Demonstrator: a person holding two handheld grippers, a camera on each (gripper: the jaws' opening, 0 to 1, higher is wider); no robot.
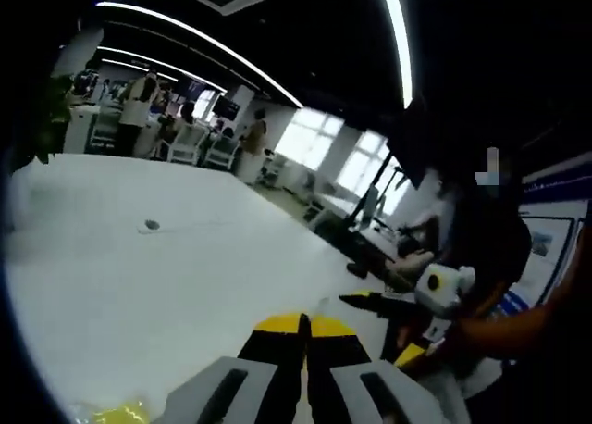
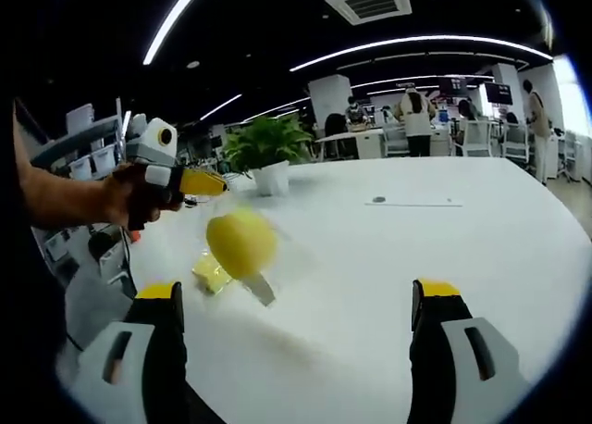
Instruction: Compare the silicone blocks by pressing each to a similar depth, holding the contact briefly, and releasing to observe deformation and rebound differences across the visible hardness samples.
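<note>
Right gripper [image 2: 294, 299] gapes wide, empty, before a rounded yellow block [image 2: 241, 242] on the smooth white table [image 2: 444, 248]; left gripper [image 1: 306, 324] closed, empty.

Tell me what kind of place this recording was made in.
Probably an open-plan office or lab: a large white table, desks with people standing behind, strip lights and a ceiling air vent.
</note>
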